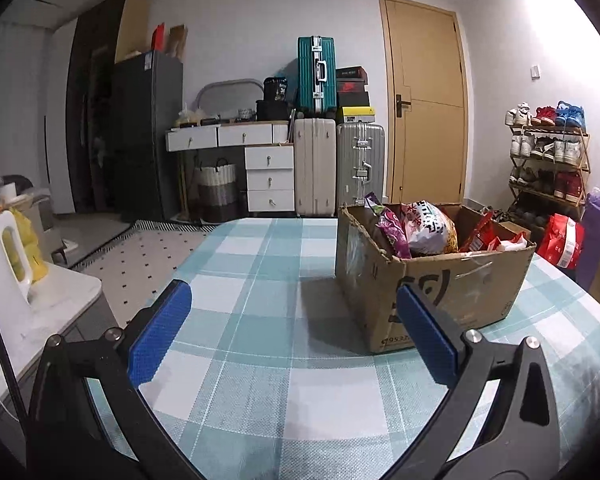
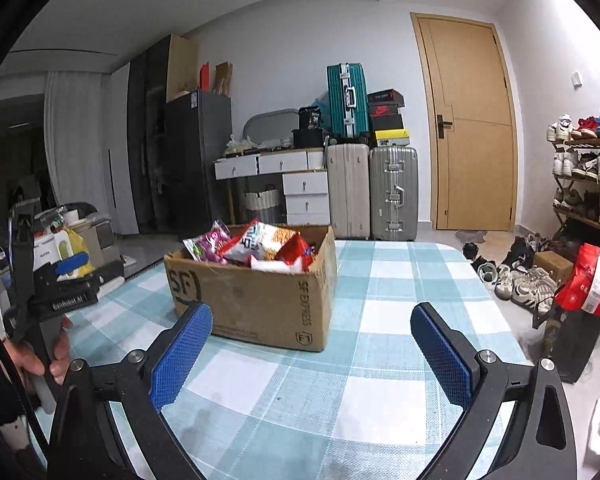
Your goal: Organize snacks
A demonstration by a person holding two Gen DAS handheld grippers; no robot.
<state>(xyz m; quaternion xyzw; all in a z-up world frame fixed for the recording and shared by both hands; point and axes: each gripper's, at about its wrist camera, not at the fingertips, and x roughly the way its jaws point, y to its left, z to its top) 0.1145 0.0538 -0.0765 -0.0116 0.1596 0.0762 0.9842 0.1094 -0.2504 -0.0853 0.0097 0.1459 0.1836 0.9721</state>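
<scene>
An open cardboard box [image 1: 452, 296] [image 2: 260, 300] stands on the blue-and-white checked table [image 1: 260, 360] [image 2: 380, 360]. Snack bags fill it: a purple bag [image 1: 392, 228] [image 2: 208, 244], a white-and-orange bag [image 1: 432, 228] [image 2: 268, 240] and red packs [image 1: 480, 234] [image 2: 296, 252]. My left gripper [image 1: 294, 332] hovers open over the table, just left of the box, with nothing between its blue pads. My right gripper [image 2: 312, 350] hangs open in front of the box's near right corner, also empty. In the right wrist view a hand [image 2: 40, 356] holds the left gripper's body at the far left.
A white kettle [image 1: 4, 260] and a yellow bag stand on a side counter to the left. Right of the table are a red bag [image 2: 592, 280], loose shoes [image 2: 520, 280] on the floor and a shoe rack [image 1: 548, 152]. Suitcases, drawers and a door line the far wall.
</scene>
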